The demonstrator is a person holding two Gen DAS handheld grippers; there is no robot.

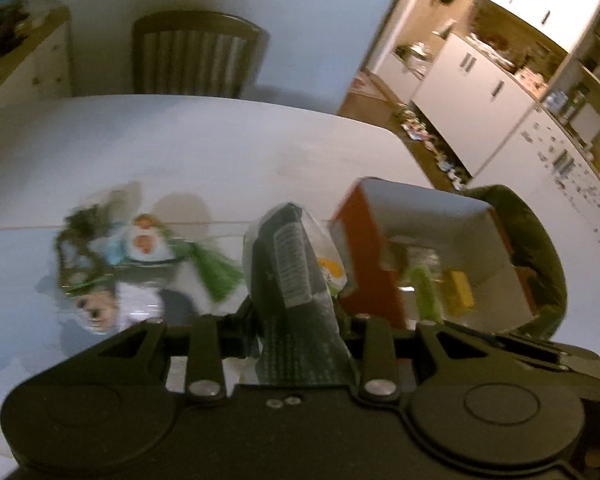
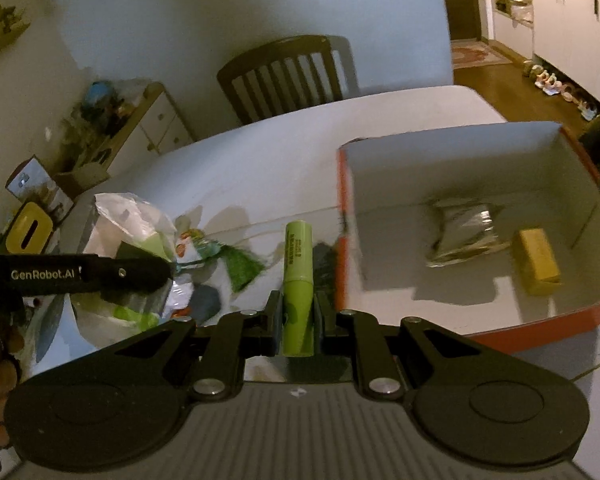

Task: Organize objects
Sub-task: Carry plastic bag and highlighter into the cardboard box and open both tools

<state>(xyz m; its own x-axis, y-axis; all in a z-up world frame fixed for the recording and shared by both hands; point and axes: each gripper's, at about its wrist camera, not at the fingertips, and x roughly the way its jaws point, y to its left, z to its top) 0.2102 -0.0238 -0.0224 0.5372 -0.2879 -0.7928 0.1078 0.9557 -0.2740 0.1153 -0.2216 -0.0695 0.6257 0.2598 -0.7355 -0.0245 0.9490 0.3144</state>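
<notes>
Both grippers loaded, carrying items toward the orange box.

The right gripper [image 2: 298, 320] is clamped on a green highlighter [image 2: 298, 280] standing at centre frame, just left of the orange box [image 2: 342, 240], which holds a foil packet [image 2: 464, 236] and a yellow block [image 2: 538, 260]. The left gripper [image 1: 296, 332] pinches a dark sachet [image 1: 292, 276]. Next, I judge: swing right over the rim and release.
</notes>
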